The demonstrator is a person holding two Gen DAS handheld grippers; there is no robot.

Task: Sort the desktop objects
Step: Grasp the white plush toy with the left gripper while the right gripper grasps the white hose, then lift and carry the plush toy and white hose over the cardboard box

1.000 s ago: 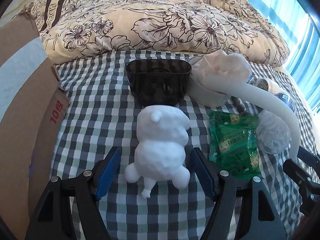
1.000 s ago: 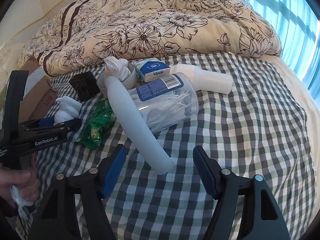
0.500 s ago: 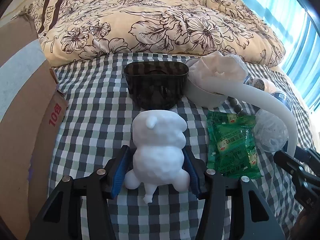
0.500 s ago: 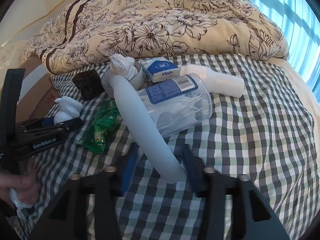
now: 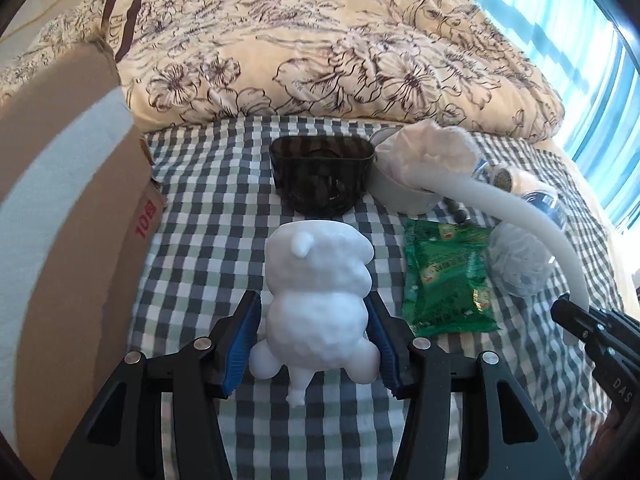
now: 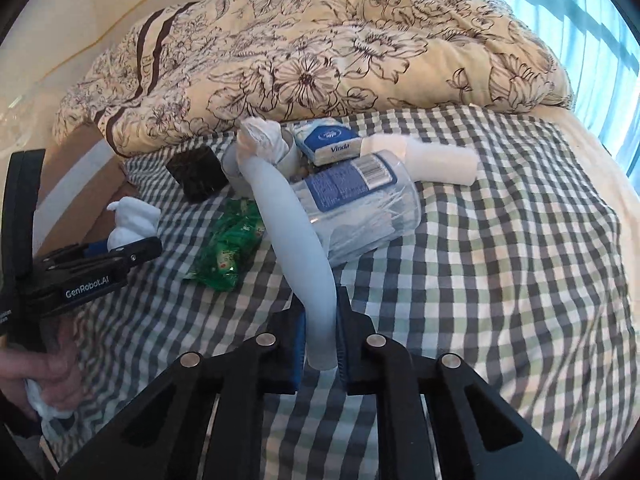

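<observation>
Checked bedspread [image 5: 192, 248]: left tongs [image 5: 316, 340] clamp the white figurine [image 5: 320, 292] low, right tongs [image 6: 320, 344] pinch the curved tube's [image 6: 292, 232] end (lift both slowly; the tube may drag the clear jar [image 6: 360, 208]).

A bed covered by a green, black and white checked sheet [image 6: 500, 240] carries a cream quilt with dark floral print [image 5: 340, 52] along its far side. A brown cardboard box with a white tape strip [image 5: 60, 208] stands at the left edge. Blue-lit curtains [image 6: 600, 20] hang at right.
</observation>
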